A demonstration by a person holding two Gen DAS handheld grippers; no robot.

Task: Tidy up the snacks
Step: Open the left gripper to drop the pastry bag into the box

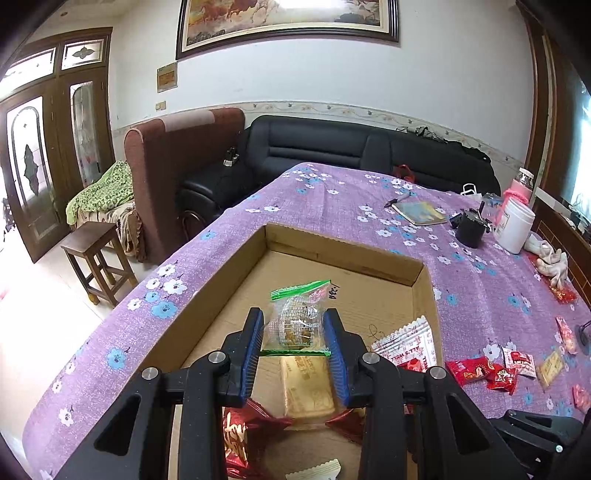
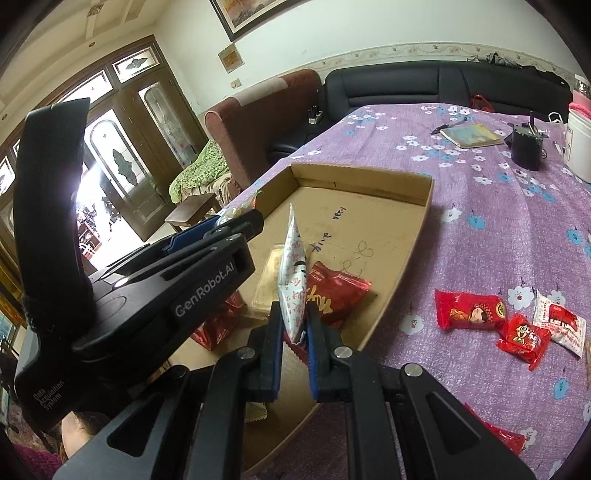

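Left gripper [image 1: 294, 330] fingers pinch clear green-edged snack [image 1: 295, 321] above cardboard tray [image 1: 343, 254] middle. Right gripper [image 2: 295, 325] fingers narrow, clamping white sachet [image 2: 293, 280] over tray's near right edge. Step: depositing. Next: lower, release; red packets [image 2: 467, 310] wait on counter [image 2: 480, 229] right.

White walls, framed painting [image 1: 286, 22] up high; black sofa [image 1: 332, 147] far; brown armchair [image 1: 177, 166], wooden stool [image 1: 96, 258], bright glazed doors [image 1: 33, 166] left.
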